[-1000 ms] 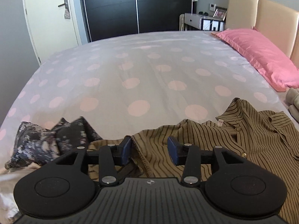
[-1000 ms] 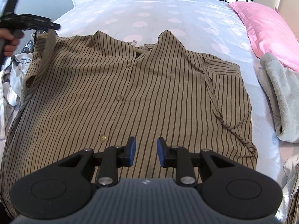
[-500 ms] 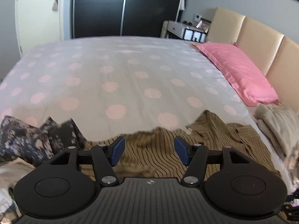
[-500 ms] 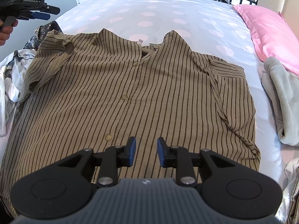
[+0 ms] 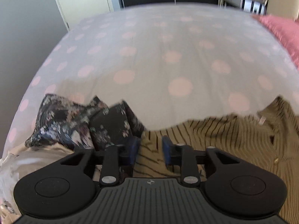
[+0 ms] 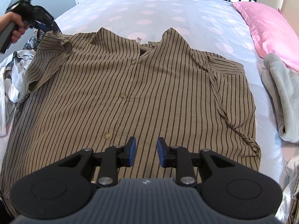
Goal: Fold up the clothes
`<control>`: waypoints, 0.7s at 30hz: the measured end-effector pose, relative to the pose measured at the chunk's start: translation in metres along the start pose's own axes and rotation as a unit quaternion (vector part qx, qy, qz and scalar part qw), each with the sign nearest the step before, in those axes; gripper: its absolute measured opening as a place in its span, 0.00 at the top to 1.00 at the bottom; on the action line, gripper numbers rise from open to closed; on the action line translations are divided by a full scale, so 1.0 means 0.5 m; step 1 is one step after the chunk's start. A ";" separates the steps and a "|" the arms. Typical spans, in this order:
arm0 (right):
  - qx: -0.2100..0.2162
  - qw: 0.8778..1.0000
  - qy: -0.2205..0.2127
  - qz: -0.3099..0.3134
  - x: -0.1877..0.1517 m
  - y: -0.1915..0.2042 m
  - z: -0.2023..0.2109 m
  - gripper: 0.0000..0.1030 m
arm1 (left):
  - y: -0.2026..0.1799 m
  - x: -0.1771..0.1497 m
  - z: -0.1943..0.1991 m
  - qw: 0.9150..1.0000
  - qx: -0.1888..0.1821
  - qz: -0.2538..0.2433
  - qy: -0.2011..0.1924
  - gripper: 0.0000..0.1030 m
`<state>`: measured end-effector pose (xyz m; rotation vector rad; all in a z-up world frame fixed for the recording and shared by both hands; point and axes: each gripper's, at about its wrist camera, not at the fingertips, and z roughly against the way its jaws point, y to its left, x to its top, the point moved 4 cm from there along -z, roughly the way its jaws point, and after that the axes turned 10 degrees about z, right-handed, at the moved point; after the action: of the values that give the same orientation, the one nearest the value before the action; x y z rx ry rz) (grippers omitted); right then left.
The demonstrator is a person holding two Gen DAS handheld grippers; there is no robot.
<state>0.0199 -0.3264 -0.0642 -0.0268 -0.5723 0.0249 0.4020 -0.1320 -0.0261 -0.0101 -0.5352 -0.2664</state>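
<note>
Folding hadn't begun: striped shirt (image 6: 142, 85) lay flat, my left gripper (image 5: 150, 150) was closing on its shoulder corner, right gripper (image 6: 144, 152) hovered part-open, empty.

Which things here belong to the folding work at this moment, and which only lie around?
In use:
striped shirt
left gripper, jaws closing at the shirt's corner
right gripper

Lying about:
pink pillow
grey fleece garment
dark floral garment

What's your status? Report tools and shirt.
Left tool closing over shirt's sleeve corner. Right tool open, above hem. Striped shirt flat, unfolded. Floral garment beside left sleeve.
</note>
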 end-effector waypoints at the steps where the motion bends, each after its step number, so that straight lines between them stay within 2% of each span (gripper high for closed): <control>1: 0.000 1.000 0.001 -0.002 0.000 -0.002 -0.002 0.73 | -0.001 0.000 -0.011 1.000 0.024 -0.009 0.010 0.99; 3: -0.001 1.000 0.005 -0.005 -0.001 -0.005 -0.008 0.73 | 0.000 0.004 -0.017 0.998 0.048 -0.027 -0.004 0.99; 5: 0.000 1.000 0.009 -0.007 -0.003 -0.007 -0.015 0.73 | 0.017 0.022 -0.024 0.998 0.061 -0.014 -0.022 1.00; 11: 0.001 1.000 0.024 -0.006 -0.011 -0.006 -0.033 0.73 | 0.047 0.040 -0.107 0.996 0.085 0.021 -0.017 1.00; 18: 0.005 1.000 0.027 0.003 -0.008 0.002 -0.045 0.73 | 0.054 0.048 -0.183 0.994 0.087 0.064 -0.010 0.98; 21: 0.006 1.000 0.030 0.004 -0.007 0.000 -0.051 0.73 | 0.058 0.056 -0.162 0.996 0.058 0.066 -0.022 0.97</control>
<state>0.0310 -0.3270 -0.0876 -0.0175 -0.5123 0.0349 0.4730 -0.1175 -0.0801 0.0608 -0.5907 -0.1066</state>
